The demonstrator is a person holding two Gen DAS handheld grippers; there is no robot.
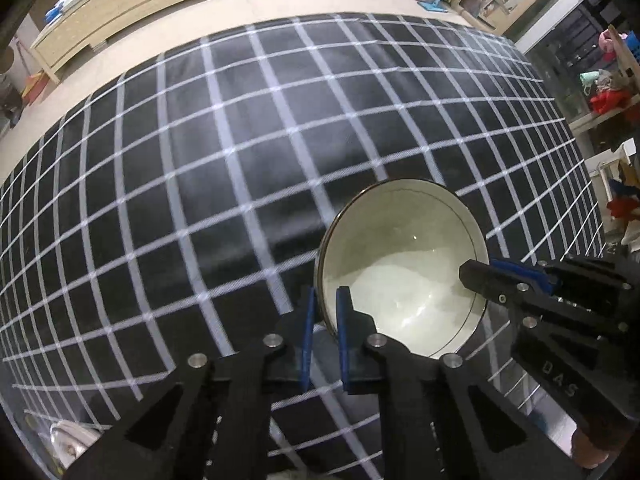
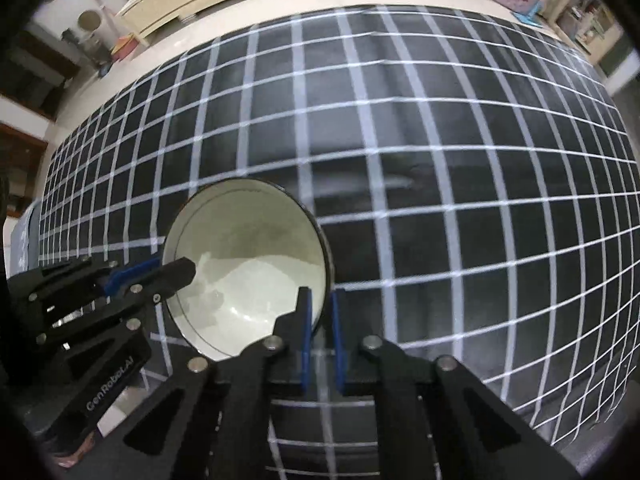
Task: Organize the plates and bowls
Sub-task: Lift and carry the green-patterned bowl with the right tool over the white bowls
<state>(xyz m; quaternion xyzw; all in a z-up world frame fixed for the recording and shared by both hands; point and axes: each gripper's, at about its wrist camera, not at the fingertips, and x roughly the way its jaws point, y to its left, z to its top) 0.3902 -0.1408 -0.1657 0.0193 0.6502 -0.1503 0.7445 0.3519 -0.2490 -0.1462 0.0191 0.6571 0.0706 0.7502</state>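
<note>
A white bowl [image 1: 404, 264] with a thin dark rim line sits on the black, white-gridded tablecloth [image 1: 240, 140]. My left gripper [image 1: 326, 300] points down, with its blue pads shut on the bowl's left rim, one pad outside and one inside. In the left wrist view my right gripper [image 1: 480, 276] comes in from the right and clamps the opposite rim. In the right wrist view the same bowl [image 2: 248, 252] lies at lower left. My right gripper [image 2: 321, 300] pinches its right rim, and the left gripper [image 2: 180, 268] holds the far side.
The checked cloth [image 2: 440, 160] covers the whole table. A pale dish [image 1: 68, 440] peeks in at the bottom left corner. Beyond the far table edge are a light floor and a long low cabinet [image 1: 120, 4]. Shelves with clutter [image 1: 608, 80] stand to the right.
</note>
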